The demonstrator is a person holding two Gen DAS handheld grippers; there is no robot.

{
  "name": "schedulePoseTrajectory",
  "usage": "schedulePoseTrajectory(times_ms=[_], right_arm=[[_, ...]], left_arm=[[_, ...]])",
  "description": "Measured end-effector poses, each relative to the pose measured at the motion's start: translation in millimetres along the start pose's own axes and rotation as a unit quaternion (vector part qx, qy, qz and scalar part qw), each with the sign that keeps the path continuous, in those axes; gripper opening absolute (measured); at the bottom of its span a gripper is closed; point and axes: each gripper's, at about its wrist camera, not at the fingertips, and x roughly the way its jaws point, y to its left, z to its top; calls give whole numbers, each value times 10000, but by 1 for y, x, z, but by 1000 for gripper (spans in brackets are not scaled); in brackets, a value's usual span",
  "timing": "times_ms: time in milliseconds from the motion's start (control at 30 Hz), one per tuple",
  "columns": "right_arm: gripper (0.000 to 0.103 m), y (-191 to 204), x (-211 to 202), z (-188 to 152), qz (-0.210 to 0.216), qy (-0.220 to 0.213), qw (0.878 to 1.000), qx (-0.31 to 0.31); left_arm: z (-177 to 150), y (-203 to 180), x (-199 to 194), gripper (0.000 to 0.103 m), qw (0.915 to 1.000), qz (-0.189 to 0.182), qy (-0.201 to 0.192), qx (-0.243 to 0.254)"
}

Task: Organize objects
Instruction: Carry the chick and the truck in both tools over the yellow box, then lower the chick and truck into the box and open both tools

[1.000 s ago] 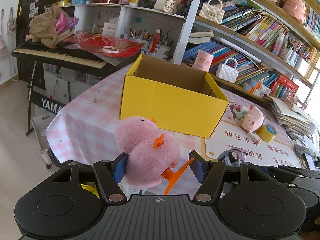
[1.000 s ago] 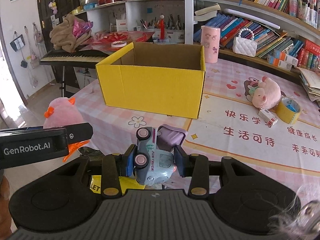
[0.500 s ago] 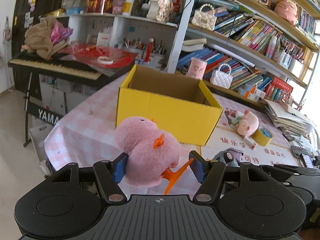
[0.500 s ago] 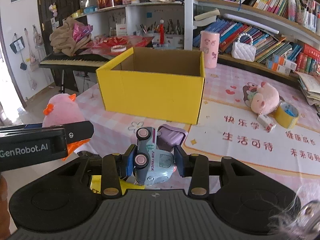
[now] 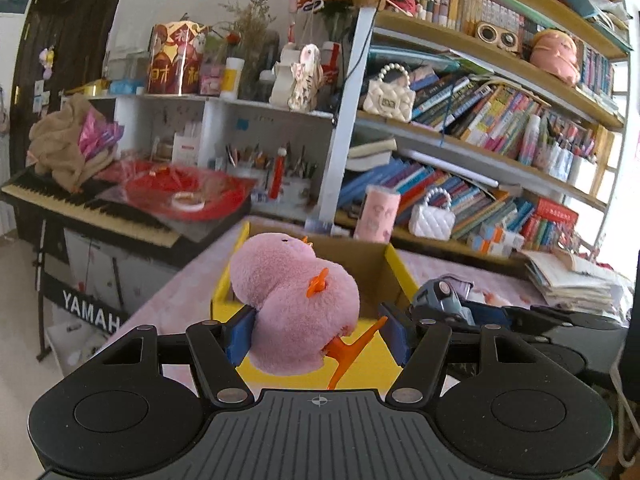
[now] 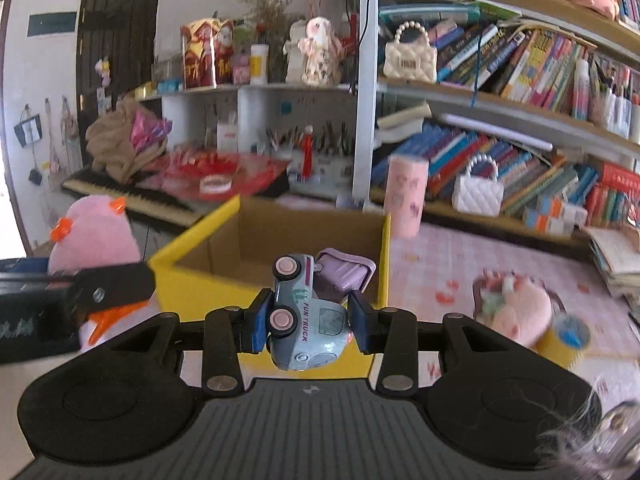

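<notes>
left gripper: my left gripper [image 5: 316, 330] is pinching a fluffy pink plush chick with orange feet [image 5: 294, 306] between its blue pads, off the table

right gripper: my right gripper [image 6: 307, 322] is clamped on a small pale-blue toy truck with pink wheels and a purple flap on the back [image 6: 306, 312], tipped on its side so the "fun truck" lettering runs sideways

box: the open yellow cardboard box with a plain brown inside [image 6: 280, 236] sits on the pink checked tablecloth [image 6: 460, 252] right ahead of both grippers. can't see anything in it from here (the floor of it is mostly hidden by the toys)

side by side: from the left camera the truck [image 5: 442, 300] shows just to the right; from the right camera the chick [image 6: 94, 236] shows to the left, near the box's front corner

still on the table: a pink plush pig [image 6: 516, 310] with a yellow roll of tape [image 6: 564, 338] just beside it, right of the box; a tall pink cup [image 6: 406, 196] behind the box's right rear corner

background: packed bookshelf, yamaha keyboard on the left, all a bit motion-blurred
</notes>
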Motion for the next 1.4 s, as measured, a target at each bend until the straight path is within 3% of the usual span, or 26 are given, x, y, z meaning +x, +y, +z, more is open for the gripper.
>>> schedulePoseTrajectory(times_ms=[300, 667, 867, 933, 1067, 1400], right_arm=[[38, -27, 78, 47, 180, -169, 9996, -160], [38, -35, 171, 42, 798, 634, 9890, -1074], [38, -45, 204, 33, 1086, 1513, 9705, -1531], [38, -41, 205, 29, 1024, 1541, 9618, -2018], [38, -46, 208, 28, 1025, 1627, 9558, -2224], [38, -86, 217, 33, 819, 1725, 9545, -2292]], left_arm=[[35, -5, 73, 65, 9997, 246, 6, -32], [33, -7, 150, 65, 9965, 568, 607, -99], [27, -6, 178, 65, 9937, 570, 936, -242], [24, -7, 187, 65, 9925, 595, 1038, -247], [18, -13, 200, 65, 9907, 600, 1202, -199], [11, -36, 225, 65, 9883, 361, 1483, -74]])
